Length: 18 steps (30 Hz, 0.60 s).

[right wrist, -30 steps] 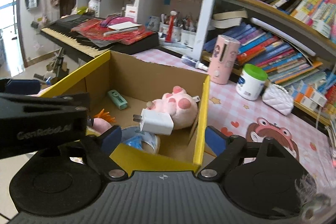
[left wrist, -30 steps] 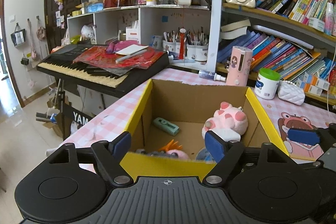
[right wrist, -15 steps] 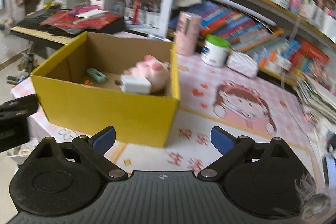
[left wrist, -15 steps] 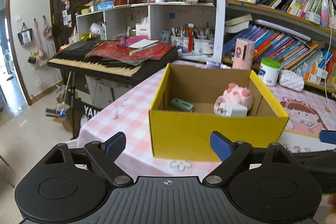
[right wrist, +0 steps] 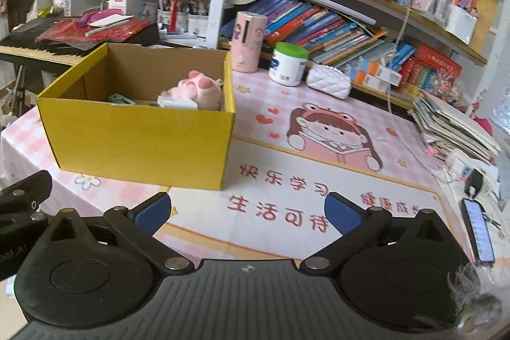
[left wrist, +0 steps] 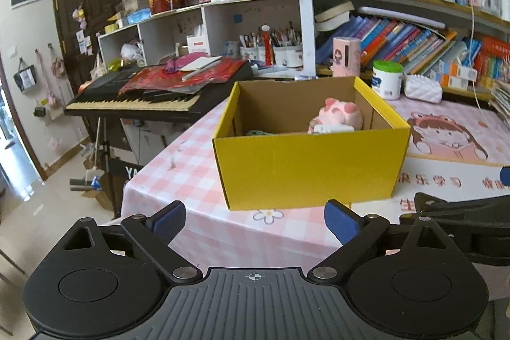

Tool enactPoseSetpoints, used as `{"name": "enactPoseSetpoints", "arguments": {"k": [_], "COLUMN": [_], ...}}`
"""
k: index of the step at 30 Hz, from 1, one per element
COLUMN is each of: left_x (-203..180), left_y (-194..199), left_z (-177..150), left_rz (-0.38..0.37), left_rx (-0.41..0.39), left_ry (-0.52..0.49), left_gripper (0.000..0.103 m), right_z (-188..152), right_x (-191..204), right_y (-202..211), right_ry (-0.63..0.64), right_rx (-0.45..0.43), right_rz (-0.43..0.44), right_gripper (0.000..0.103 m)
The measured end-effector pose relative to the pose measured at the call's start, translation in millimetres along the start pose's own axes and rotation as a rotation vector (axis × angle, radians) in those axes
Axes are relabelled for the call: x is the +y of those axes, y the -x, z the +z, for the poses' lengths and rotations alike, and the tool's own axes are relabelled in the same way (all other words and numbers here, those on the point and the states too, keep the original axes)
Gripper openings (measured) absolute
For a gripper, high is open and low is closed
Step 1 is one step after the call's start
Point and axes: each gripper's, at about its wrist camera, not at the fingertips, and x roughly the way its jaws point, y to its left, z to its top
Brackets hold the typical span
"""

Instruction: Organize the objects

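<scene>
A yellow cardboard box [left wrist: 306,168] stands on the pink checked table; it also shows in the right wrist view [right wrist: 137,139]. Inside lie a pink plush pig [left wrist: 341,115] [right wrist: 200,90], a white charger [left wrist: 331,128] [right wrist: 177,102] and a green item [right wrist: 119,99]. My left gripper [left wrist: 255,220] is open and empty, in front of the box and off the table's near edge. My right gripper [right wrist: 248,209] is open and empty, above the cartoon mat [right wrist: 318,155] to the right of the box.
A keyboard [left wrist: 143,97] with red papers stands left of the table. At the back are a pink cylinder [right wrist: 248,42], a white jar with green lid [right wrist: 288,64], a white quilted pouch [right wrist: 328,82] and bookshelves. A book stack [right wrist: 452,126] and a phone [right wrist: 478,231] lie right.
Both grippers have pulled back and away from the box, from over its front rim to well in front of it. Both stay open and empty. The box has not moved.
</scene>
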Motion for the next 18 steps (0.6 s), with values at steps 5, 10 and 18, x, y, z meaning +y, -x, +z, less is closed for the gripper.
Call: {"name": "enactPoseSetpoints", "arguments": {"k": [5,10,18], "left_x": [-1.9,-10.0,-29.4], "left_y": [5.1,9.1,14.8], "left_z": [-7.0,-15.0,-19.2], "left_rz": [-0.007,-0.019,-0.061], "left_rx": [0.016,0.031,0.026], "left_ry": [-0.004,-0.026,-0.091], "left_gripper": [0.096,0.097,0.098], "right_z": [-12.9,-26.1,-38.8], "right_x": [-2.2,-9.0,-29.1], "right_y": [9.1,17.6,23.8], "right_ry": [-0.003,-0.016,-0.076], "right_rx": [0.008,0.013,0.039], "right_rz": [-0.024,-0.072,-0.130], "right_gripper": [0.103,0.103,0.103]}}
